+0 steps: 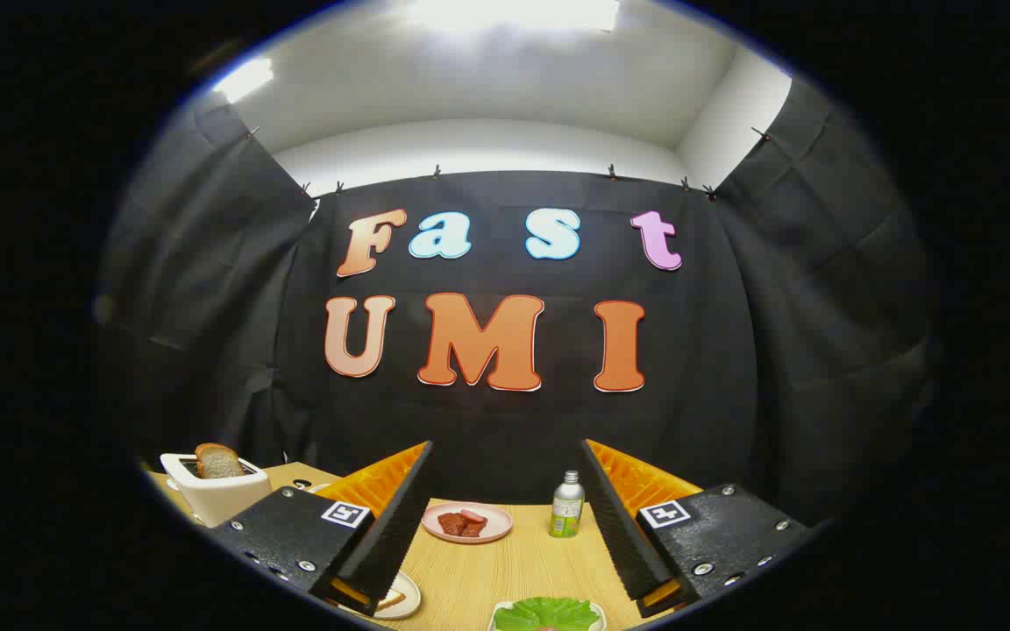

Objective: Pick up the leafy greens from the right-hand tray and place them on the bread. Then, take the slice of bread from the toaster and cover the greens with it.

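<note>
Leafy greens (547, 613) on a white tray (498, 617) lie nearest the camera, low between the two fingers of the gripper (505, 583) and slightly toward the right one. Gripper: fingers spread wide apart, nothing held between them, tips above the wooden tabletop (505, 570). Beside the left fingertip, a small plate (404, 600) carries what appears to be the base slice of bread (389, 599), largely hidden by that finger. Ahead of the fingers, between them, a pink plate (467, 522) holds reddish slices of meat (463, 523); just beside it to the right stands a small green-labelled bottle (567, 505). Beyond the left finger, a white toaster (211, 493) holds an upright slice of bread (218, 461) protruding from its slot. Step in hand, as judged: the approach to the first pick, with the greens not yet grasped and neither placement done. The next move calls for lowering the open fingers so that they straddle the leaves, then closing gently enough to gather them without dragging the tray. Transfer to the left-hand plate would follow, with the toaster slice left for last.
</note>
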Motion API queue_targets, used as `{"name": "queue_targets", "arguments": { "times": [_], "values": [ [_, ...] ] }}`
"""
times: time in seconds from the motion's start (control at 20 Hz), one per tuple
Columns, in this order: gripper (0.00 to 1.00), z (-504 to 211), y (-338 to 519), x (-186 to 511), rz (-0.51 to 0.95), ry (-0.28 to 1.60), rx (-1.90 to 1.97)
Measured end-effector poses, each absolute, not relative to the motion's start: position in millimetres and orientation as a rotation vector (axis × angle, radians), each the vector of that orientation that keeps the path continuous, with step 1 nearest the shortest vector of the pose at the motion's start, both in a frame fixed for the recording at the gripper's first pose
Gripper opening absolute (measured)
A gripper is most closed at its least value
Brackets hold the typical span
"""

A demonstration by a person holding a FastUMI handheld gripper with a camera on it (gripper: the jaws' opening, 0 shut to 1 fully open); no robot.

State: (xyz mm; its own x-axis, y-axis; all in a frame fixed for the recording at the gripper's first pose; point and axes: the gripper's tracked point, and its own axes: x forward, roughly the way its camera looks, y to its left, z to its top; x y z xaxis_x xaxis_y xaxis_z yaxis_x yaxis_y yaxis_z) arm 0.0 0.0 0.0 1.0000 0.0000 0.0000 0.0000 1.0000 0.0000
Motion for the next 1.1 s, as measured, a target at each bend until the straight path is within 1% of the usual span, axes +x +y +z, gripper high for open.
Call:
{"name": "queue_targets", "arguments": {
  "times": [0.15, 0.3, 0.55, 0.7, 0.95, 1.1],
  "values": [
    [0.96, 4.0, -5.9, -3.2, -0.011, -0.02, 0.006],
    [0.96, -0.3, -17.2, -10.7, -0.054, -0.055, 0.018],
    [0.96, -6.4, -22.6, -16.4, -0.056, -0.046, 0.027],
    [0.95, -5.9, -18.6, -18.2, -0.028, -0.042, 0.043],
    [0.96, -9.0, -28.3, -15.2, -0.039, -0.004, -0.009],
    [0.95, -19.2, -31.5, -12.0, -0.029, 0.062, 0.003]
  ]
}}
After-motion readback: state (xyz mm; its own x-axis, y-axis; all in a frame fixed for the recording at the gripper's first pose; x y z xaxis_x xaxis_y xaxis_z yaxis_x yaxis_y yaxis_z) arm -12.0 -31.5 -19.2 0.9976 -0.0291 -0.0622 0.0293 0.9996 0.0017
